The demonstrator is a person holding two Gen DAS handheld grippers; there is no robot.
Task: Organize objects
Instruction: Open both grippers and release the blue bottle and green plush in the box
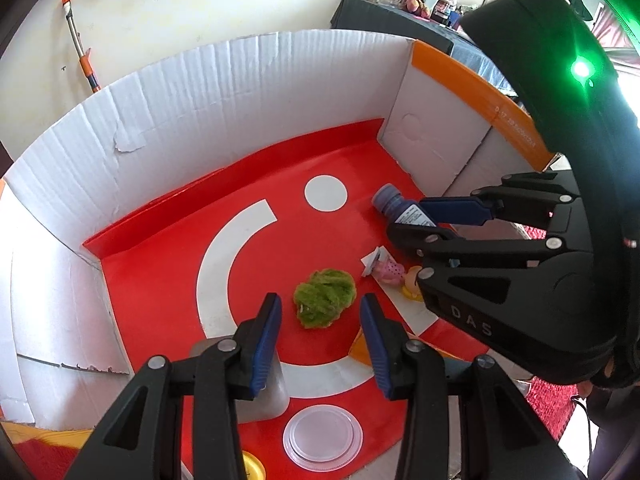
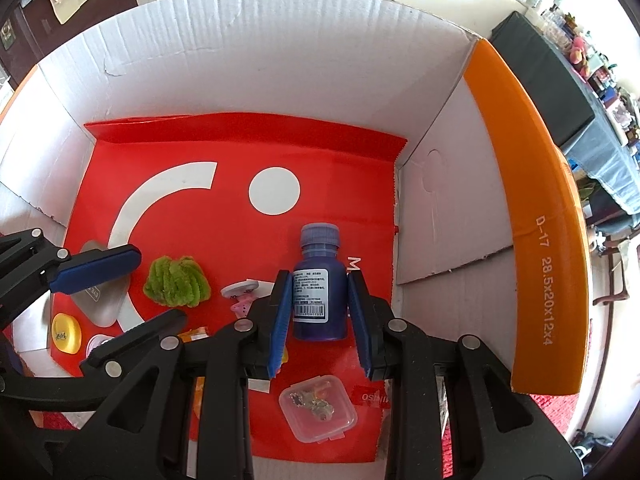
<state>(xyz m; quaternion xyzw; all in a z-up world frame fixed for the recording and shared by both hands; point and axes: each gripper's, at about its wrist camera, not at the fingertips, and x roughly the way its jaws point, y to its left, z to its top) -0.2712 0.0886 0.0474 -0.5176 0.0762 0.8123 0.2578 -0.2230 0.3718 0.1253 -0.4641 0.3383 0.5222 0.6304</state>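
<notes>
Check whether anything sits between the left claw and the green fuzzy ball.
Nothing visible does. The green fuzzy ball lies on the red liner just beyond the open left claw, between the lines of its fingers. The pink toy lies off to its right.

bottle [image 2: 319,285] R of pompom [image 2: 176,280], in box [image 2: 248,60]

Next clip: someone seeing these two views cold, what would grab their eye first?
Probably the red sheet with its white arc and dot, lining the floor of the white cardboard box. Next, the dark blue bottle clamped in the right gripper near the box's right wall. Then the fuzzy green tuft lying just ahead of the open left gripper.
</notes>
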